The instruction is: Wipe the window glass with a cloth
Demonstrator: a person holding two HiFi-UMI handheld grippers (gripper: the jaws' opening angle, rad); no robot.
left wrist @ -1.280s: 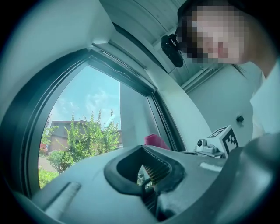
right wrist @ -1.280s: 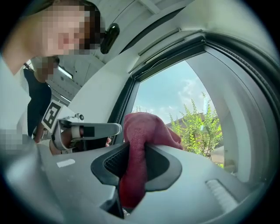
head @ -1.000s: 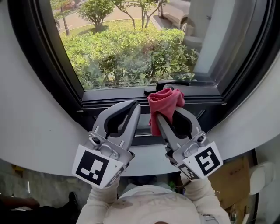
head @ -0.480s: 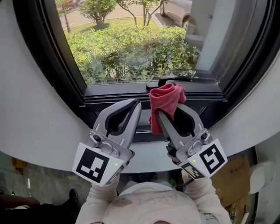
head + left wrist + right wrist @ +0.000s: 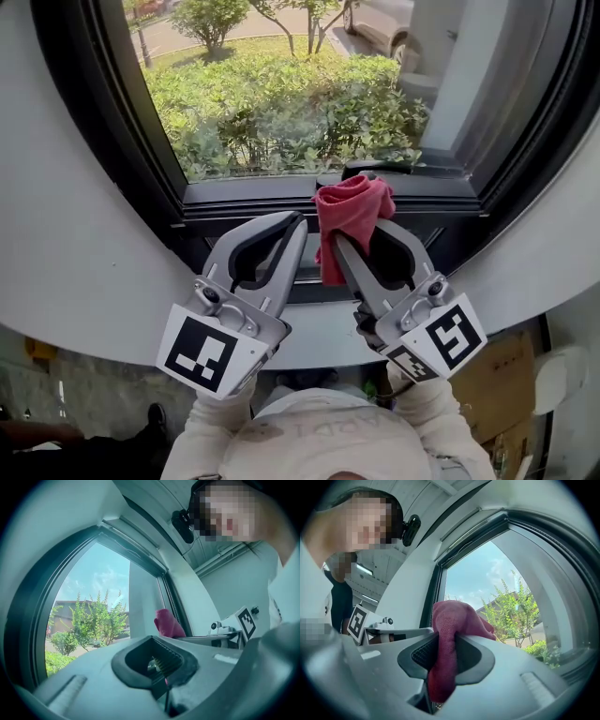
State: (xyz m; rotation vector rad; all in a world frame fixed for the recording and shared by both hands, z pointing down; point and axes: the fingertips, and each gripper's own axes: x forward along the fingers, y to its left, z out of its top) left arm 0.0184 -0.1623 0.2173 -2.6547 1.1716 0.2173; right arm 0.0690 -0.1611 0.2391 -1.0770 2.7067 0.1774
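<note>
Two claws: right claw (image 5: 360,234) clamps a bunched, nubby red cloth (image 5: 349,204); left claw (image 5: 296,225) shut, empty

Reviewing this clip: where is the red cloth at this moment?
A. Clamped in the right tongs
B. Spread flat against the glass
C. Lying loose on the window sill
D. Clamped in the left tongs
A: the red cloth is pinched between the jaws of the right tongs, bunched up above their tips, while the left tongs are shut on nothing.
</note>
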